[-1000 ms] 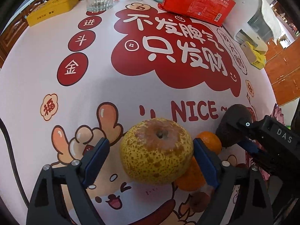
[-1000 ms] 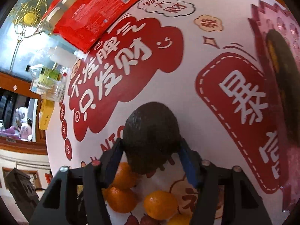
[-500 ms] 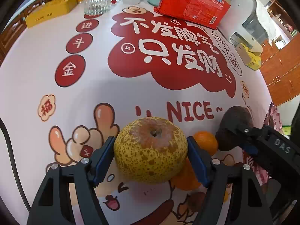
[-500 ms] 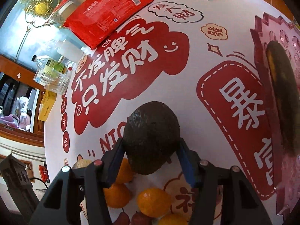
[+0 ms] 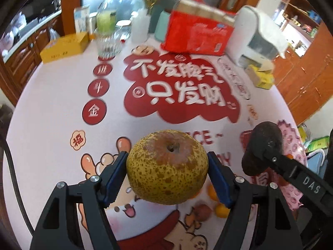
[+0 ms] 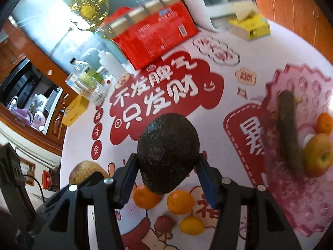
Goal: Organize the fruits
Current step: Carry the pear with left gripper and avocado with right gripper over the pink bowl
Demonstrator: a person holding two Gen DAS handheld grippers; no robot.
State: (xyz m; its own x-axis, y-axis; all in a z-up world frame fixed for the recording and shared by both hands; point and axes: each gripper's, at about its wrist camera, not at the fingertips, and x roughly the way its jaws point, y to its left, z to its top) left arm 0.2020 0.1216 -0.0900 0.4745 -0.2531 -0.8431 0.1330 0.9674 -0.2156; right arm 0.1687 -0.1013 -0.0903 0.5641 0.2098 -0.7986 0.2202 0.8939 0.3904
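Hand-held grippers — left [image 5: 167,175] clamping pear [image 5: 167,166], right [image 6: 167,168] clamping avocado [image 6: 168,153] — have risen higher.

One pear [image 5: 167,166], one avocado [image 6: 168,153], four oranges [image 6: 180,201].

Brown wooden cabinets [image 5: 308,83] flank a table under a red-and-white printed tablecloth [image 5: 52,125] in daylight.

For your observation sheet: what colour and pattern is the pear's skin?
The pear is yellow with brown speckles, clearest in the left wrist view.
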